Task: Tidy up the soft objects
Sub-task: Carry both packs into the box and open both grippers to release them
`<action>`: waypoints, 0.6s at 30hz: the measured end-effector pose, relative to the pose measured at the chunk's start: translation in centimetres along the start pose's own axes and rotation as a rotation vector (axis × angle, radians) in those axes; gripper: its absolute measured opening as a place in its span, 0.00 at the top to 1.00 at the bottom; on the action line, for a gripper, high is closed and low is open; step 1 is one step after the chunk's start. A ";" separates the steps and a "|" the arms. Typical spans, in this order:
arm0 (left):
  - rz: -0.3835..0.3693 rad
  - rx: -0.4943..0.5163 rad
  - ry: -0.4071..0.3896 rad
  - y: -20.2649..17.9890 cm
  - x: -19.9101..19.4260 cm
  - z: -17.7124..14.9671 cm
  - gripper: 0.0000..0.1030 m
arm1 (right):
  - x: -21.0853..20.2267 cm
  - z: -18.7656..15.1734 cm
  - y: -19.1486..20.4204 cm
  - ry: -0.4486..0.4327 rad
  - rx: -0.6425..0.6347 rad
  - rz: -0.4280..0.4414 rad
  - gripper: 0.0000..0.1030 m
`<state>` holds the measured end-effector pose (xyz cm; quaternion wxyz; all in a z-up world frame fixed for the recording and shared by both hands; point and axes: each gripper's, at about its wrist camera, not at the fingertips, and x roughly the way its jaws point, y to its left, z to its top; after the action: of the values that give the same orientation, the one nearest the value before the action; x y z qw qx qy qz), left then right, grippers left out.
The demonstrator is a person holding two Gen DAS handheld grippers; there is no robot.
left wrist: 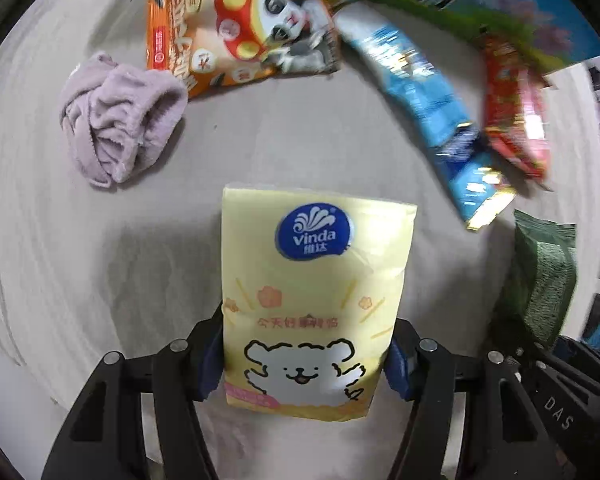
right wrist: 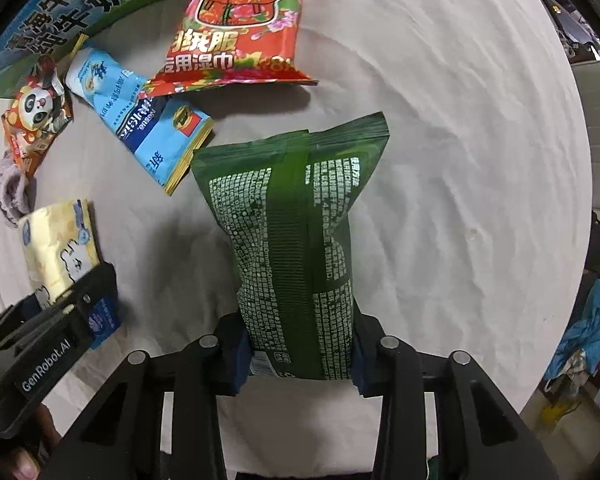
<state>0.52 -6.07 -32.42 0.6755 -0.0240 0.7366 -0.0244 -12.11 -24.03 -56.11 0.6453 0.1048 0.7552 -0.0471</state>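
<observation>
tissue pack (left wrist: 316, 300) yellow, white bear | wipes pack (right wrist: 300, 248) green, white print

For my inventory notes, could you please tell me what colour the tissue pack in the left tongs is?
Pale yellow, with a blue Vinda logo and a white cartoon bear: tissue pack. Best seen in the left wrist view.
</observation>
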 end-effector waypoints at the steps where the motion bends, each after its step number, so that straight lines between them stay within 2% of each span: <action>1: -0.013 0.012 -0.010 -0.2 -1.0 -0.5 0.40 | -0.9 -0.1 -0.3 -0.006 0.008 0.022 0.61; 4: -0.061 0.064 -0.055 -1.4 -5.5 -2.0 0.40 | -3.2 -1.0 -1.2 -0.042 0.028 0.086 0.62; 8: -0.127 0.142 -0.163 -3.1 -13.4 -2.6 0.40 | -7.3 -2.9 -3.4 -0.121 0.018 0.162 0.62; 13: -0.129 0.221 -0.295 -4.5 -21.6 -1.0 0.40 | -12.1 -1.3 -2.6 -0.244 -0.010 0.208 0.62; 18: -0.113 0.273 -0.397 -4.1 -25.7 3.2 0.40 | -17.1 1.9 -1.7 -0.338 -0.033 0.204 0.62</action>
<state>5.89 -8.45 -6.91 0.8016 0.0220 0.5766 -0.1562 -8.12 -27.74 -39.72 0.7659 0.1606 0.6224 0.0141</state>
